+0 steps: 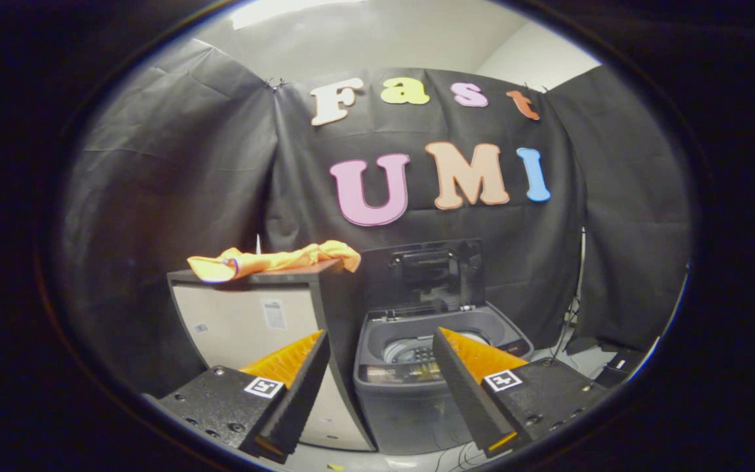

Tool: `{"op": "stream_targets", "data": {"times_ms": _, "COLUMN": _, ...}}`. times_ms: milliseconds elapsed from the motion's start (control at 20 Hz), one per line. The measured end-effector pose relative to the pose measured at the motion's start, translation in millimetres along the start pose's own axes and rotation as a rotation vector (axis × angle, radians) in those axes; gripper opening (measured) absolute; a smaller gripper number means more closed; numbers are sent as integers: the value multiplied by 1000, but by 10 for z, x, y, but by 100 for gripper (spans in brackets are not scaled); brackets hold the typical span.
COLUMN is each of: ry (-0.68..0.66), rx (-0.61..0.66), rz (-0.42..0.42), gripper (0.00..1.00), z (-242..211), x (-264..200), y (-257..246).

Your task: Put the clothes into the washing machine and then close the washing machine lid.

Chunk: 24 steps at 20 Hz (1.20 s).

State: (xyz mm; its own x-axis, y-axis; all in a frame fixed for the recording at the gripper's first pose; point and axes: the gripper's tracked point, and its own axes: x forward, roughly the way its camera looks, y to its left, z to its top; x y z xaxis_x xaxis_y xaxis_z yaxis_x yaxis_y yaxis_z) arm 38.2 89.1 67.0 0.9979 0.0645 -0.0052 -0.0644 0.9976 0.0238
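Orange garment point(272, 261), crumpled, lying on top of a box-like cabinet point(246, 321), up and to the left beyond the gripper point(381, 354).
Long axis runs left-right, one end drooping over the cabinet's right edge; gripper fingers spread wide, holding nothing; washing machine point(440, 387) stands just right of the cabinet, lid point(426, 272) raised, drum open.

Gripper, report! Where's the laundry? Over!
Gripper open, holding nothing. Orange cloth garment draped on the pale cabinet, beyond the fingers. Dark grey top-loading washing machine lid up. Path unobstructed.
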Motion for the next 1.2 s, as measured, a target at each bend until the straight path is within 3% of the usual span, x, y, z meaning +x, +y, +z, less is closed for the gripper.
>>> {"op": "stream_targets", "data": {"times_ms": 150, "ry": -18, "rx": 68, "rz": 26, "gripper": 96, "z": 384, "x": 266, "y": 457}}
{"op": "stream_targets", "data": {"times_ms": 250, "ry": -27, "rx": 116, "rz": 92, "gripper": 96, "z": 642, "x": 463, "y": 865}}
{"op": "stream_targets", "data": {"times_ms": 550, "ry": -18, "rx": -6, "rz": 113, "gripper": 96, "z": 1061, "x": 1206, "y": 1575}}
{"op": "stream_targets", "data": {"times_ms": 950, "ry": 197, "rx": -56, "rz": 147, "gripper": 97, "z": 705, "x": 2168, "y": 2330}}
{"op": "stream_targets", "data": {"times_ms": 1200, "ry": 362, "rx": -89, "rz": 114, "gripper": 98, "z": 350, "x": 2637, "y": 2472}}
